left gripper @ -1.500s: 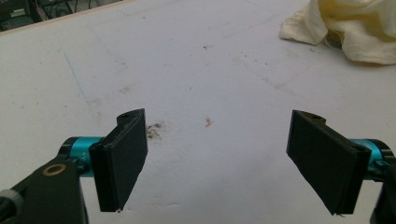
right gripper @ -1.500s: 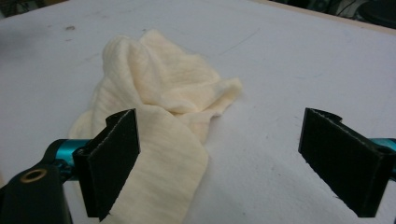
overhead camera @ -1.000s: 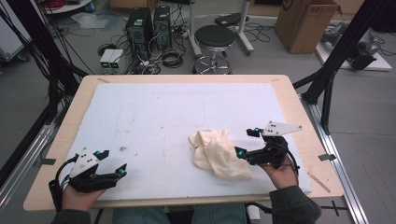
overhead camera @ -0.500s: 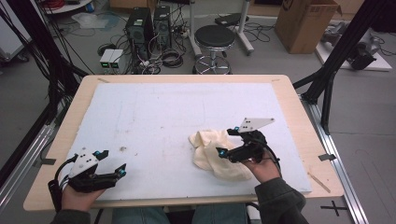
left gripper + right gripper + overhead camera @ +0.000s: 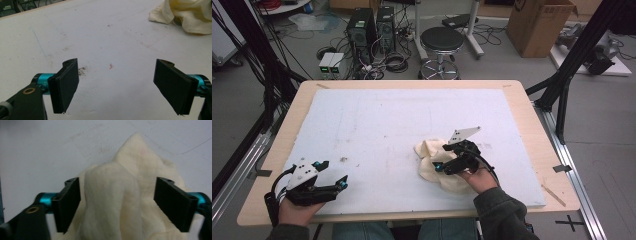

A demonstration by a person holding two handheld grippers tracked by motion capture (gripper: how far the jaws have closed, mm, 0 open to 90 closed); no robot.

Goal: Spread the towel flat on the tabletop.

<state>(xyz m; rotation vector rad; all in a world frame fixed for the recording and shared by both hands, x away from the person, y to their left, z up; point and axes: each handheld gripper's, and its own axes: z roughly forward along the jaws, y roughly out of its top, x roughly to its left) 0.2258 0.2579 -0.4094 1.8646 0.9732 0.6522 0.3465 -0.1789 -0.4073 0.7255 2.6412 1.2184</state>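
A light wooden table (image 5: 522, 107) covered by a white sheet (image 5: 377, 120) is shown on a grey floor (image 5: 602, 115). Beyond it are placed a black round stool (image 5: 441, 39), two computer towers (image 5: 371, 25), tangled cables (image 5: 392, 62) and a cardboard box (image 5: 537, 22).

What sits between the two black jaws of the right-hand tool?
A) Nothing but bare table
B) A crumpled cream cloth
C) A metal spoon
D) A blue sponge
B: in the right gripper view, the cream cloth bunches up between the jaws of the right tool, which stand open on either side of it.
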